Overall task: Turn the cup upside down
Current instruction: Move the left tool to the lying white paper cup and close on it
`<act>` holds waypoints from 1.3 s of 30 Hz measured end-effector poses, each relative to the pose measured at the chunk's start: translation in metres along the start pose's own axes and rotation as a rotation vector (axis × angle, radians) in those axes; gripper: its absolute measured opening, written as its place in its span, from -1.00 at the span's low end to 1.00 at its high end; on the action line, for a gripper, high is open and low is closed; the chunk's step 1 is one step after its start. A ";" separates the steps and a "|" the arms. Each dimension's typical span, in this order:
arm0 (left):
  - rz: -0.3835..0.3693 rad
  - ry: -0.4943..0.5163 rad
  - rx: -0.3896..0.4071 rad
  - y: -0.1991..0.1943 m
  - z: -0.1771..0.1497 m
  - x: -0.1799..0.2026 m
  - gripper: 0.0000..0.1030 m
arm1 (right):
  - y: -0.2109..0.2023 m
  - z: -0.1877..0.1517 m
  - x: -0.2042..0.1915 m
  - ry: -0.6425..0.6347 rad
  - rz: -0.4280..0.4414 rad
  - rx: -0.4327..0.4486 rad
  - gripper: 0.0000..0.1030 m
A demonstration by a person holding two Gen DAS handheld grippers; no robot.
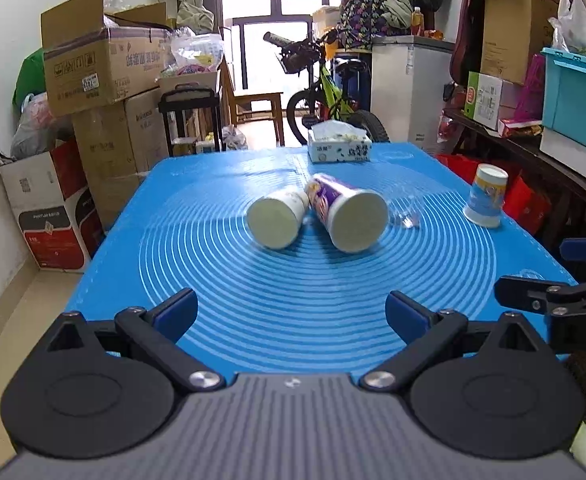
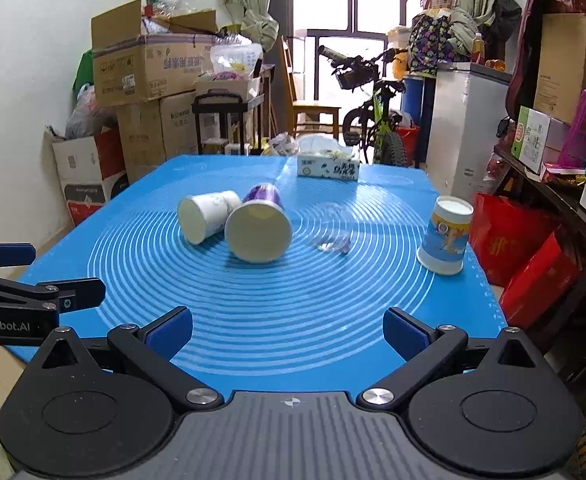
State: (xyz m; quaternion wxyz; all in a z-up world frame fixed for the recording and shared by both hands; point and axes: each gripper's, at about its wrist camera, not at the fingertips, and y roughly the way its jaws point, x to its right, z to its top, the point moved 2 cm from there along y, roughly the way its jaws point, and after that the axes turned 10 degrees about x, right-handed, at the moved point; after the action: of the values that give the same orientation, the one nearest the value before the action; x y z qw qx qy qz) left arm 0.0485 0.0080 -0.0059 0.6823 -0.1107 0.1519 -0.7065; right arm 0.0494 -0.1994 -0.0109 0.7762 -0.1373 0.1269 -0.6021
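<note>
A white paper cup (image 1: 277,221) (image 2: 206,216) and a purple-printed paper cup (image 1: 347,214) (image 2: 259,229) lie on their sides, touching, mid-mat, mouths toward me. A blue-printed paper cup (image 1: 486,200) (image 2: 446,235) stands upside down near the right edge. A clear plastic cup (image 1: 405,216) (image 2: 333,236) lies on its side between them. My left gripper (image 1: 291,314) is open and empty above the near part of the mat. My right gripper (image 2: 289,330) is open and empty, level with it on the right.
A tissue pack (image 1: 339,145) (image 2: 328,166) sits at the far edge of the blue mat (image 1: 253,304) (image 2: 293,300). Cardboard boxes (image 1: 101,76) stand left, a bicycle (image 1: 325,92) behind, shelves with a teal bin (image 1: 577,96) right.
</note>
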 end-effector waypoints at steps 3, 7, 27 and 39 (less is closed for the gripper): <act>0.000 0.004 0.005 0.015 0.005 -0.005 0.93 | 0.011 0.006 0.005 0.014 -0.003 0.013 1.00; -0.002 0.029 0.025 0.037 0.012 -0.012 0.93 | 0.030 0.016 0.011 0.016 -0.013 0.028 1.00; -0.120 0.186 -0.002 0.186 0.033 -0.027 0.93 | 0.116 0.013 0.045 0.090 -0.067 -0.015 1.00; -0.153 0.207 -0.128 0.219 0.027 -0.032 0.56 | 0.119 0.006 0.049 0.093 -0.077 -0.027 1.00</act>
State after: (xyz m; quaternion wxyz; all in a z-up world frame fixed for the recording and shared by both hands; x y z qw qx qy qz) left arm 0.2636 0.0332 -0.0598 0.5989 -0.0918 0.2570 -0.7529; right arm 0.1710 -0.2182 -0.0504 0.7437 -0.1244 0.1654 -0.6357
